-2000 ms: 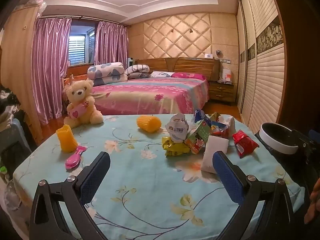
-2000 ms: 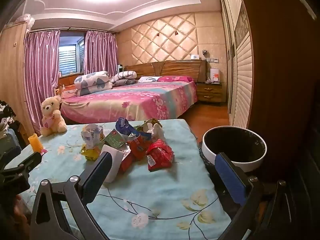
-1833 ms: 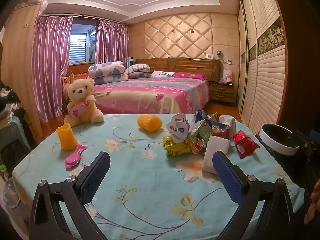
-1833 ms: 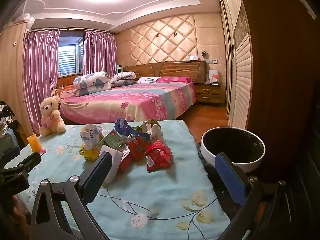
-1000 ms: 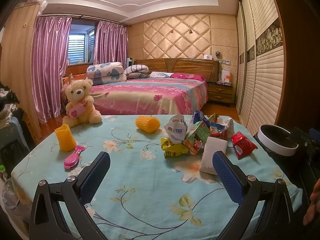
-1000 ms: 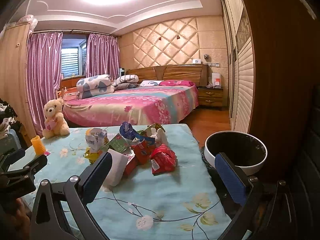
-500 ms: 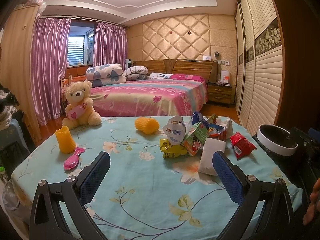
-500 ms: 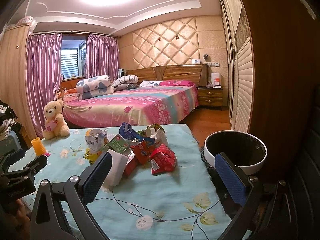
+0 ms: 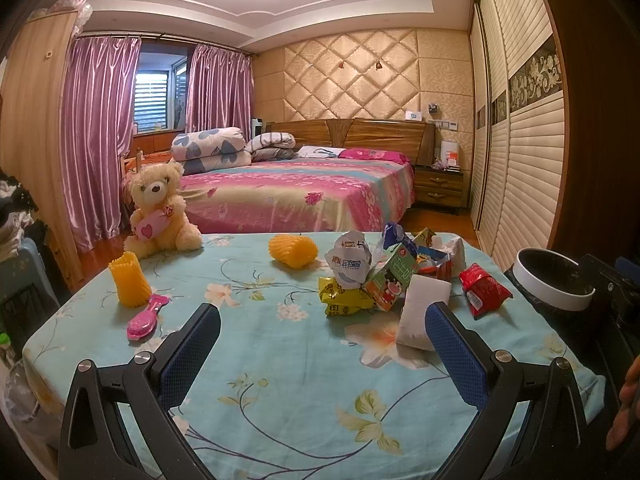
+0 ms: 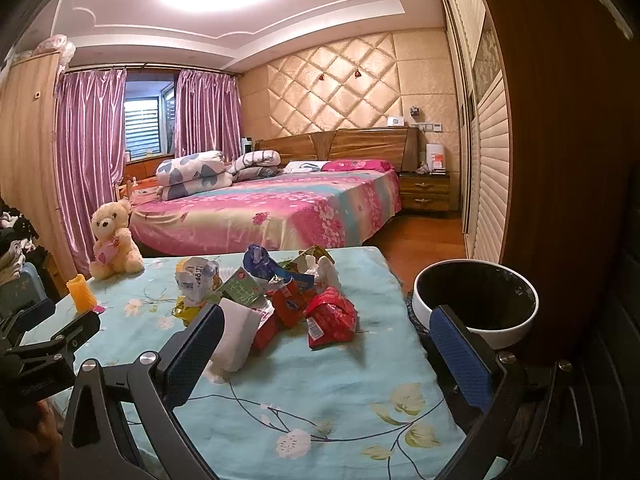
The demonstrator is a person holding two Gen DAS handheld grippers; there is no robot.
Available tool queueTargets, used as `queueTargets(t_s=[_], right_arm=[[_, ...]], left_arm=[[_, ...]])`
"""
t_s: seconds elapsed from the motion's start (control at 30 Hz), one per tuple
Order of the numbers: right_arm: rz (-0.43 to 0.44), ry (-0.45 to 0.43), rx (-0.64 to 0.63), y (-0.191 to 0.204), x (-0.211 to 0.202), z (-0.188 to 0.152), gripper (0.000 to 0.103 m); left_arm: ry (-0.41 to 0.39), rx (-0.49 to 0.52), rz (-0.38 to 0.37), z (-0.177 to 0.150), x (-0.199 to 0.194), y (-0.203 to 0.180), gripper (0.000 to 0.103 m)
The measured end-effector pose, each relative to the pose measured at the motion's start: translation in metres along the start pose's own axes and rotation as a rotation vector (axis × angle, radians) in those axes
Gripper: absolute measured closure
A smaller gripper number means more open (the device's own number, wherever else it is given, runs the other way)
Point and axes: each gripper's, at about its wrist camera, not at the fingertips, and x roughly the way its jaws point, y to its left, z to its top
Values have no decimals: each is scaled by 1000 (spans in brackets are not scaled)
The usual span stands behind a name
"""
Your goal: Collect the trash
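A heap of trash lies on the far right of the floral table: a red wrapper, a white packet, a green carton, a yellow wrapper and a crumpled white cup. A white-rimmed black bin stands just off the table's right edge. My left gripper is open and empty above the near middle of the table. My right gripper is open and empty, just short of the heap.
A teddy bear, an orange foam cup, a pink hairbrush and an orange foam sleeve are on the table's left and middle. A bed stands behind. A wardrobe lines the right wall.
Both grippers have drifted slightly, so the table and trash sit a little lower in both views. Nothing was gripped or moved; both stay open.
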Motion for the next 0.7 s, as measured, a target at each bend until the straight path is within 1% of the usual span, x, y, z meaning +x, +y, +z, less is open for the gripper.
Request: queueTargets(t_s=[0.7], right_arm=[[5,11,6,1,2,-2,0]], left_arm=[[3,-1,-2,-1,0,0,1]])
